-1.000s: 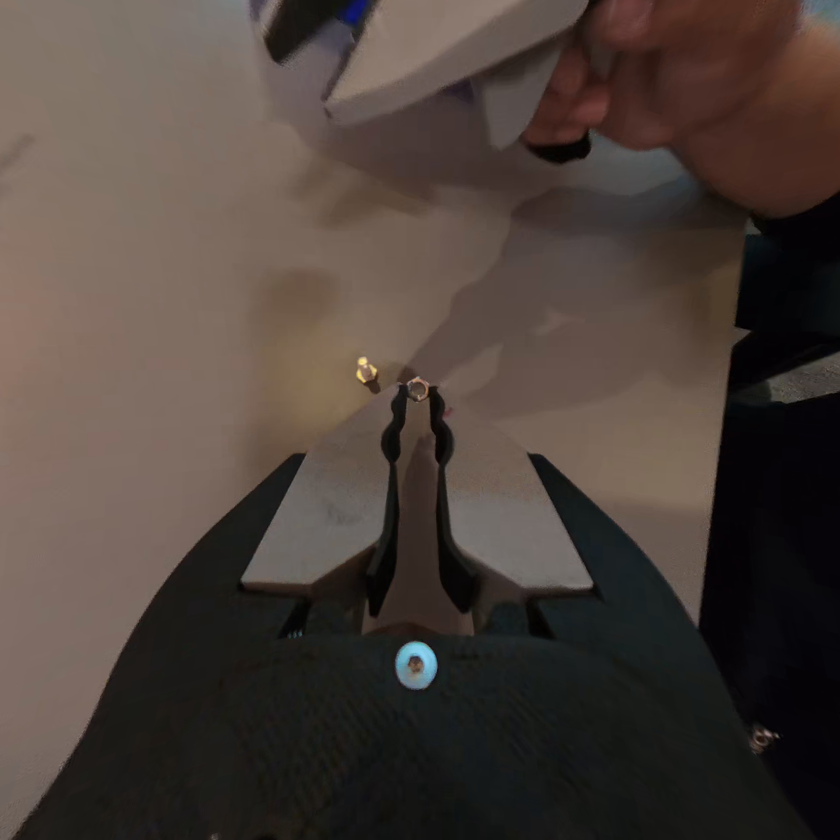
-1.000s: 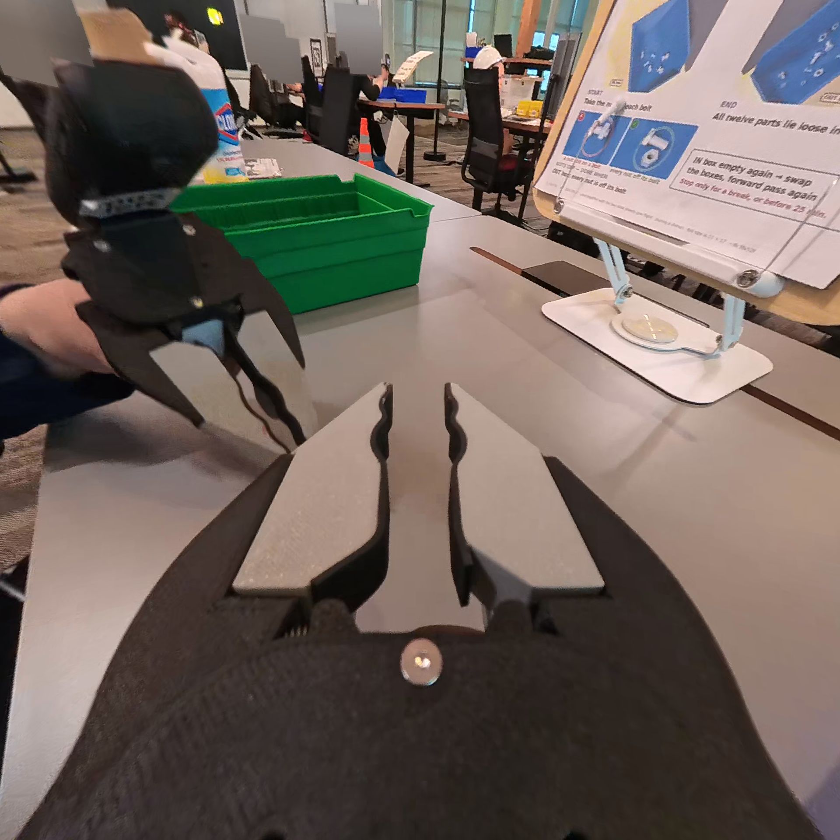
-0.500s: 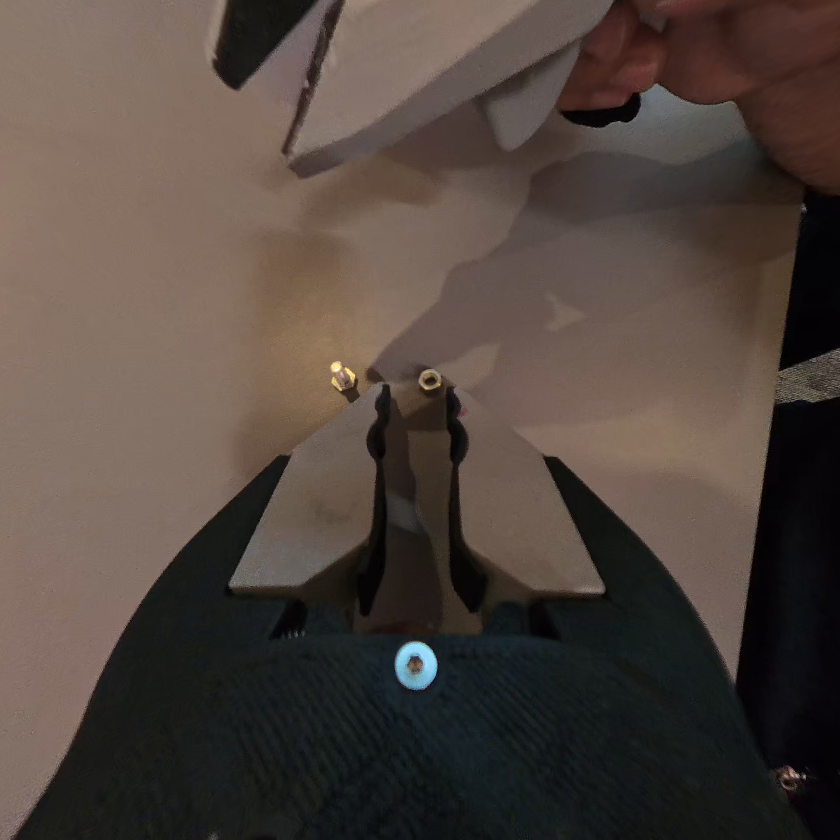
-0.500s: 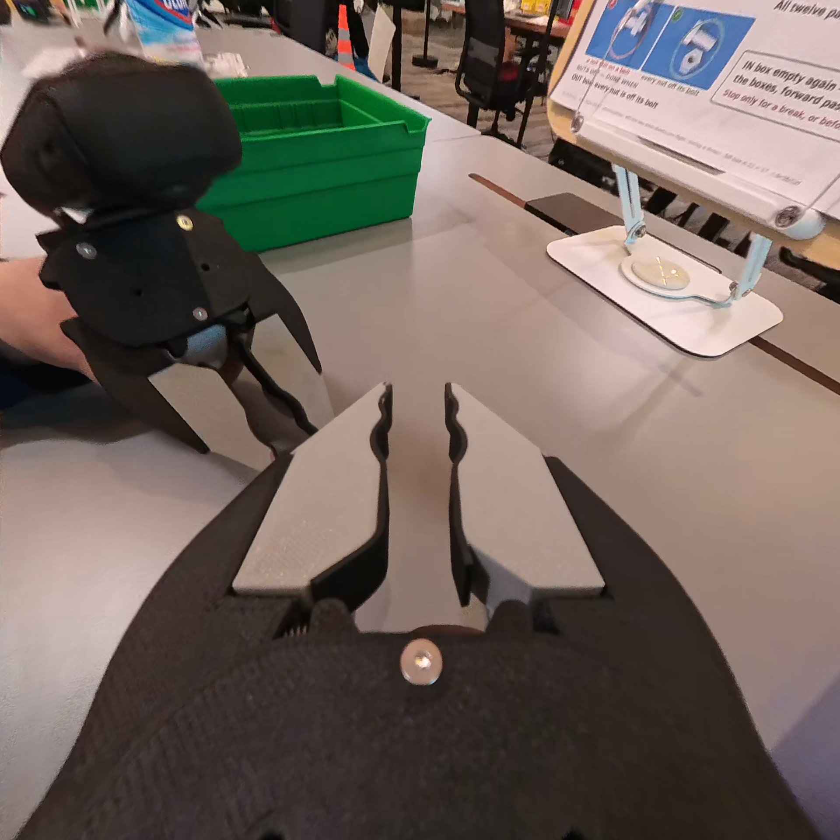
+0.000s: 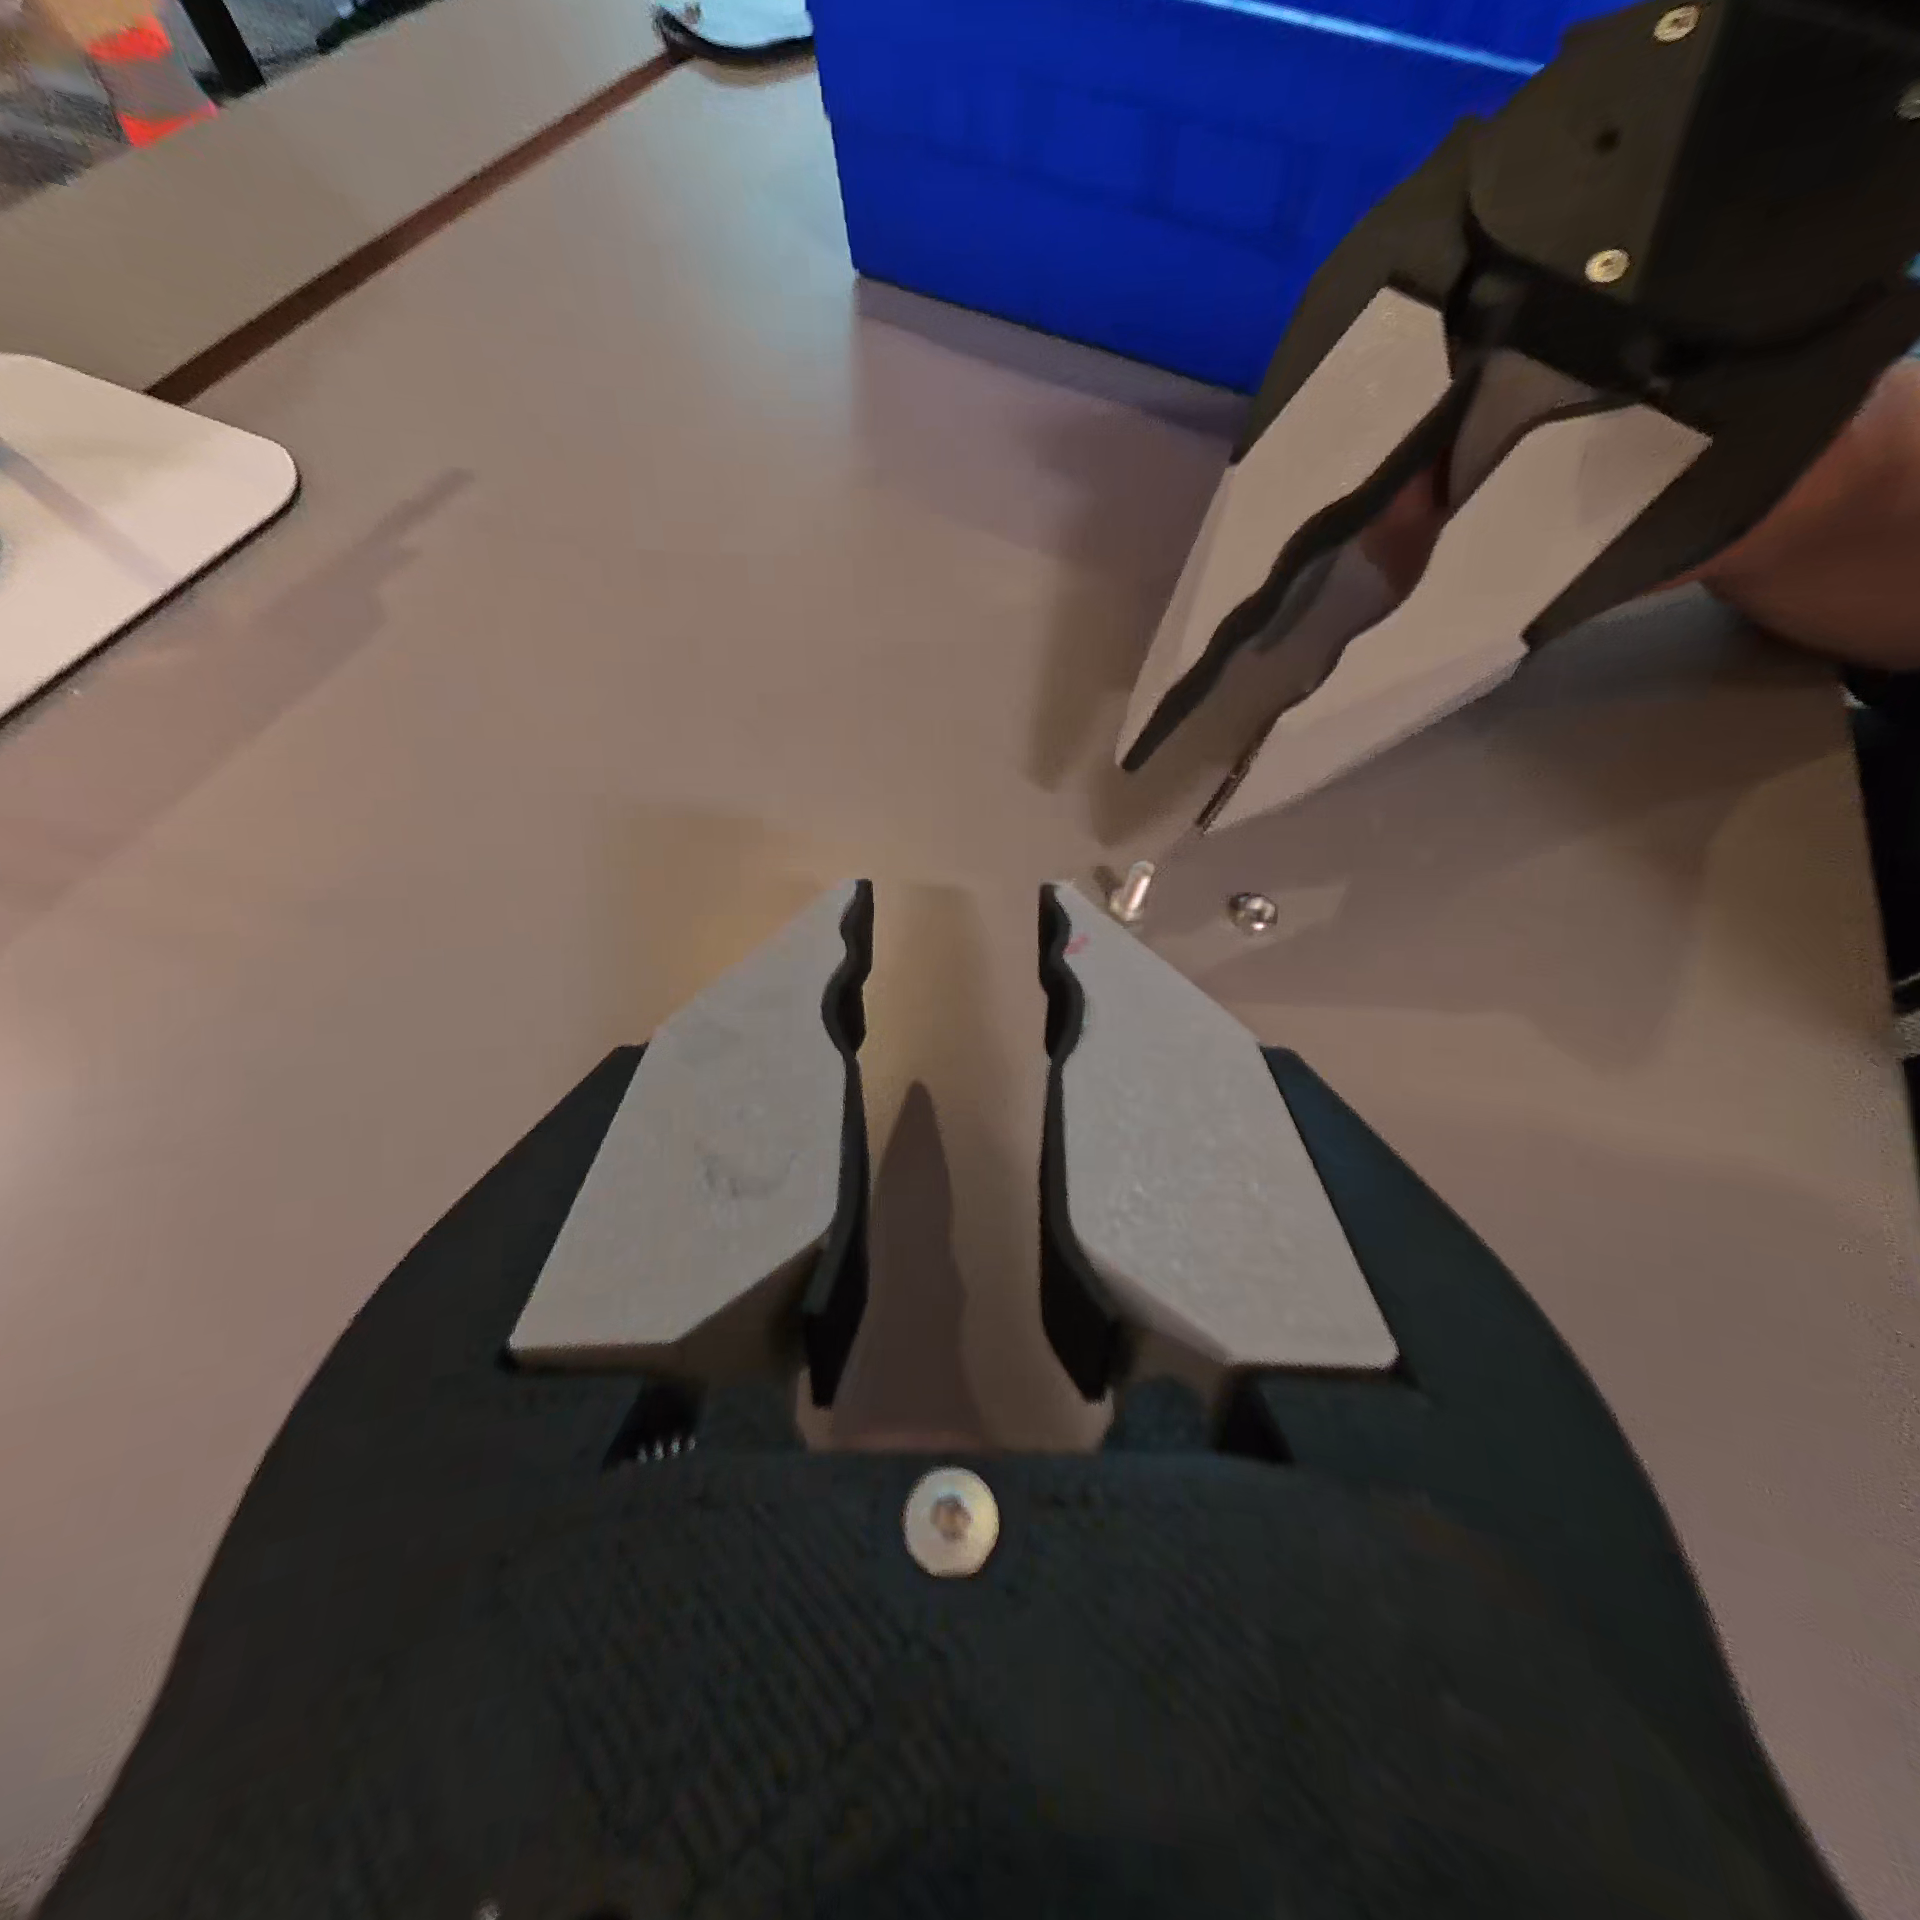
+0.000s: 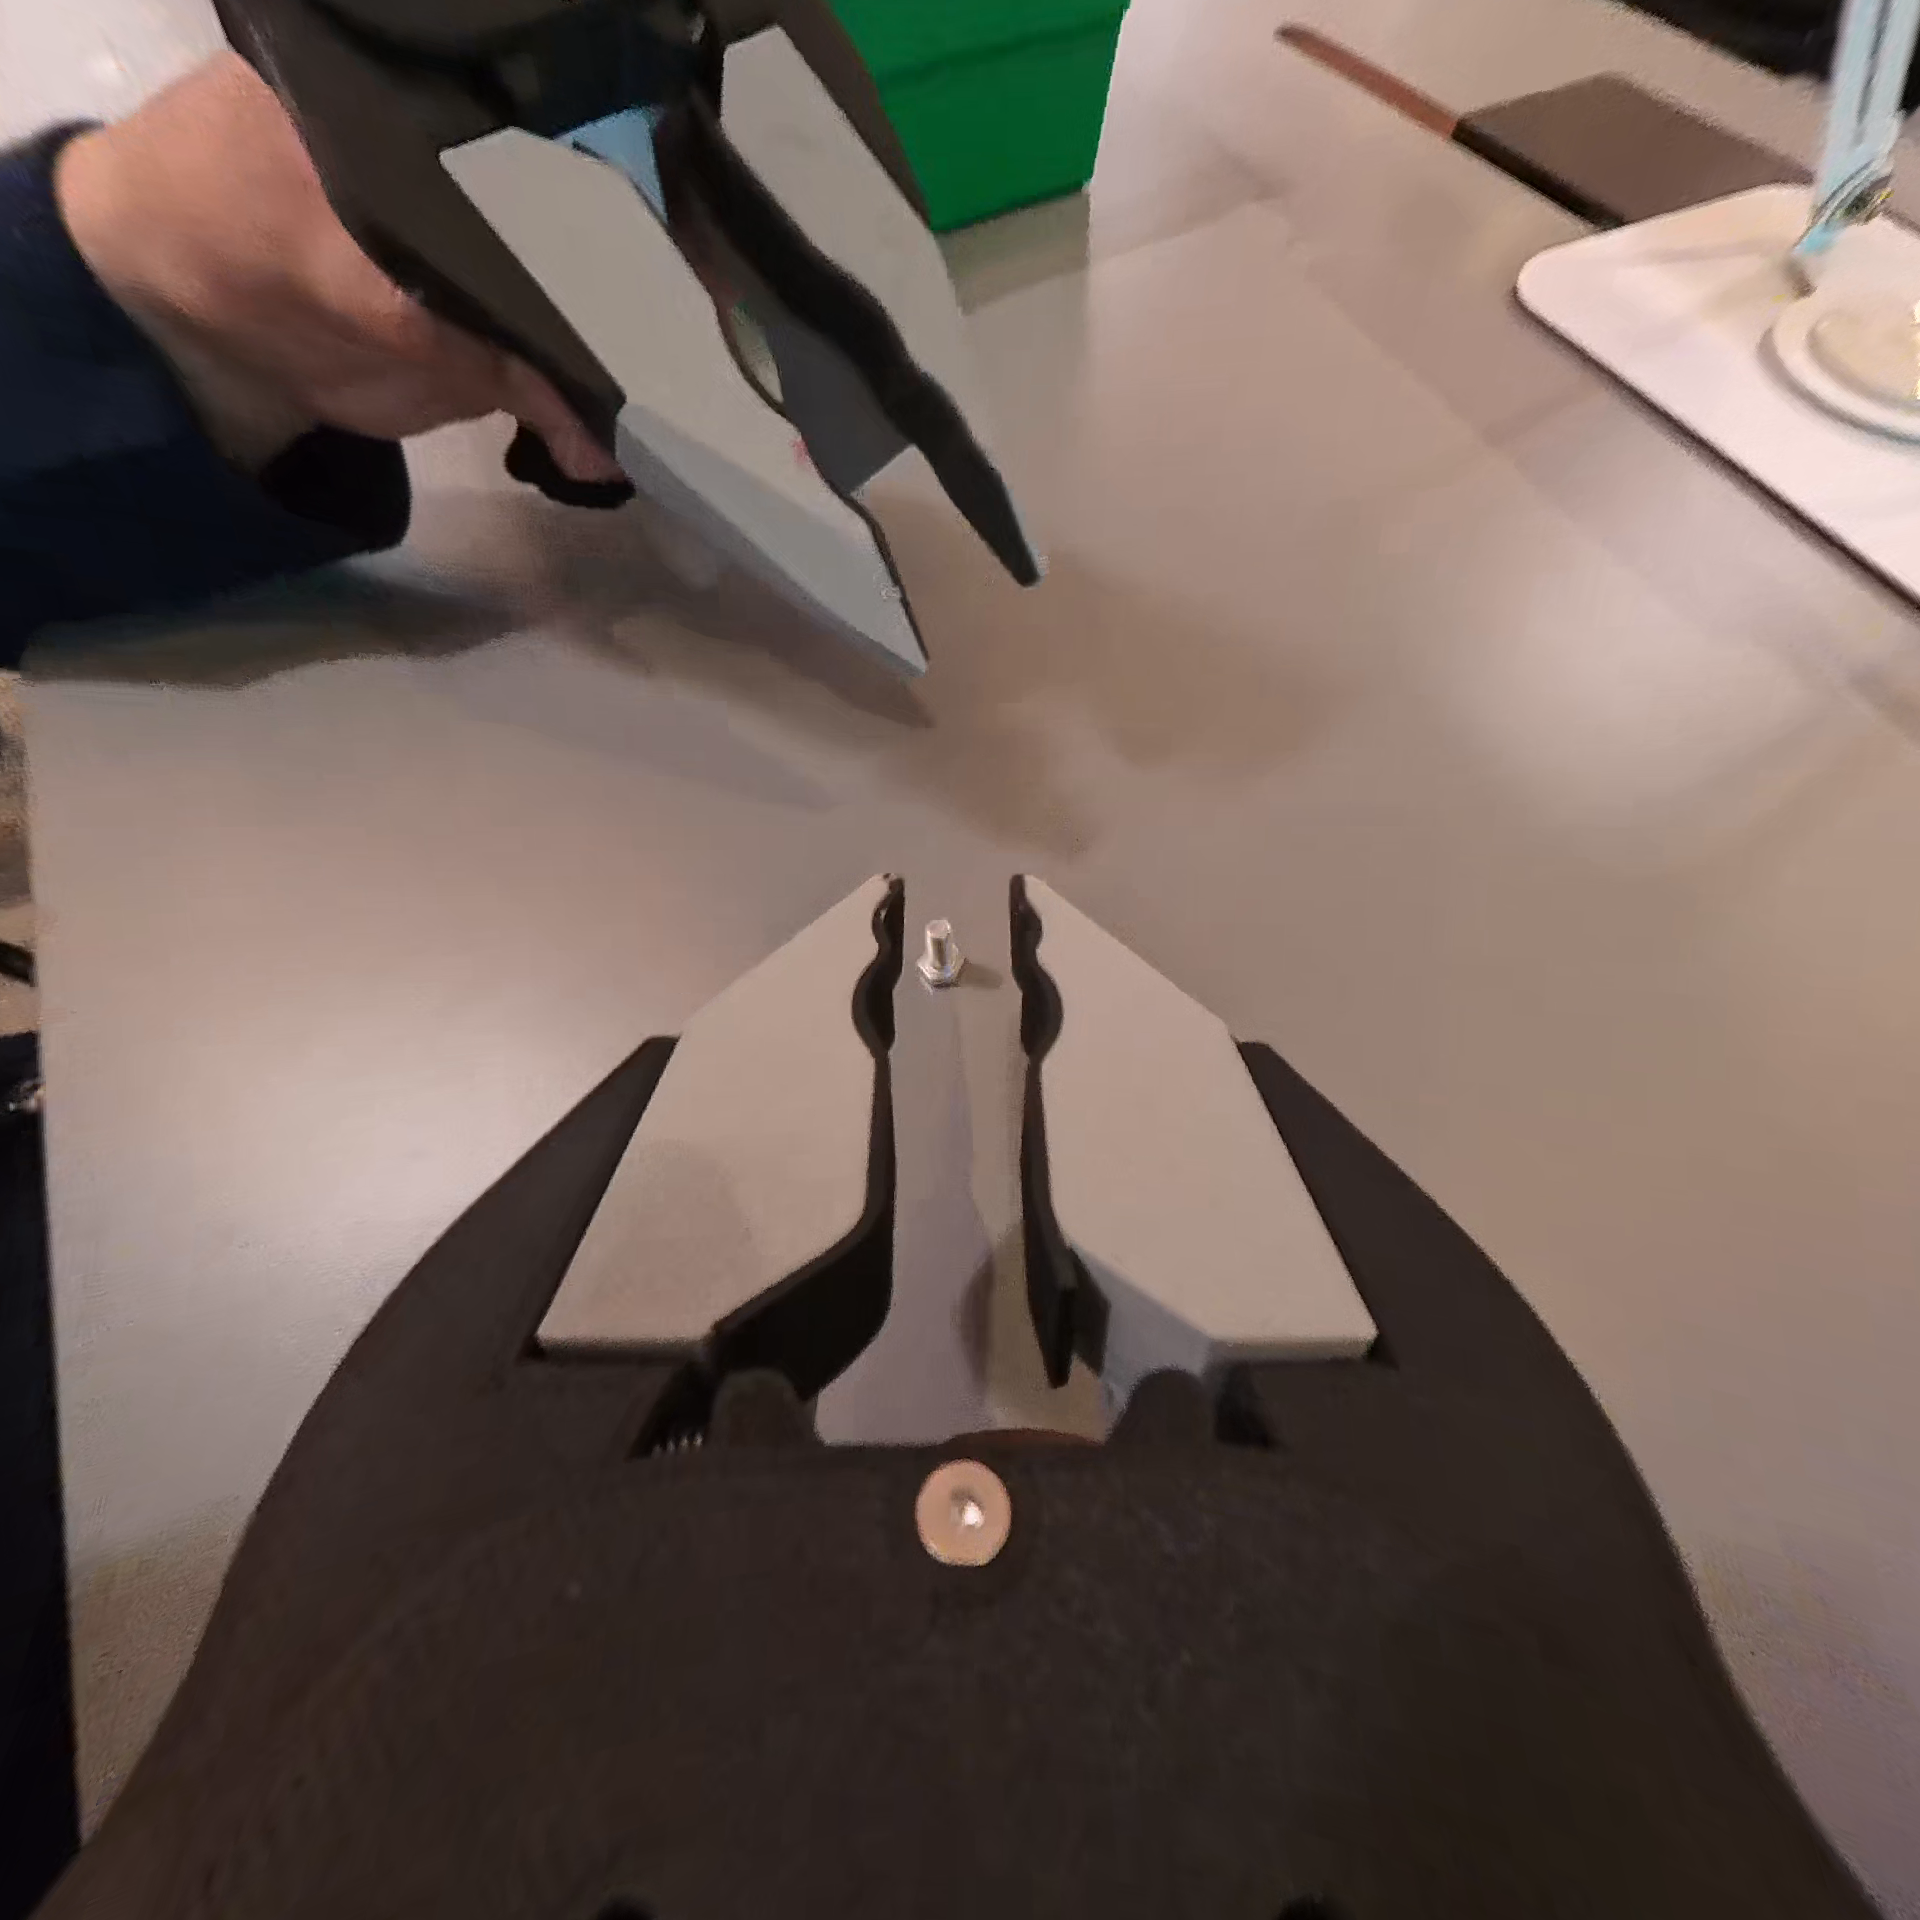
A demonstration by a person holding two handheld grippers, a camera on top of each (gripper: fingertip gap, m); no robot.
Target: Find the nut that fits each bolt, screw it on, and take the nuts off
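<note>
Nearest in the right wrist view, the right gripper [image 6: 954, 883] hangs low over the grey tabletop [image 6: 1351, 623] with its jaws apart and empty, straddling a small silver hex-head bolt [image 6: 940, 956] that stands head-down, thread up, between the tips; that placing looks meant for closing on the bolt. The left wrist view shows the same bolt just past the left gripper [image 5: 954, 894], off its right-hand tip, with a small silver hex nut [image 5: 1252, 910] lying flat just beside it, apart from the bolt, so bolt and nut are not joined now. The left gripper's jaws are also apart and hold nothing; it sits tilted away, apparently leaving room. Whether this nut fits is too small to judge. Farther off, a blue plastic bin [image 5: 1091, 156] and a green plastic bin [image 6: 987, 114] stand toward the tabletop's far edge, both cut off, contents hidden. A white stand base [image 6: 1714, 312] is cropped at the right.
</note>
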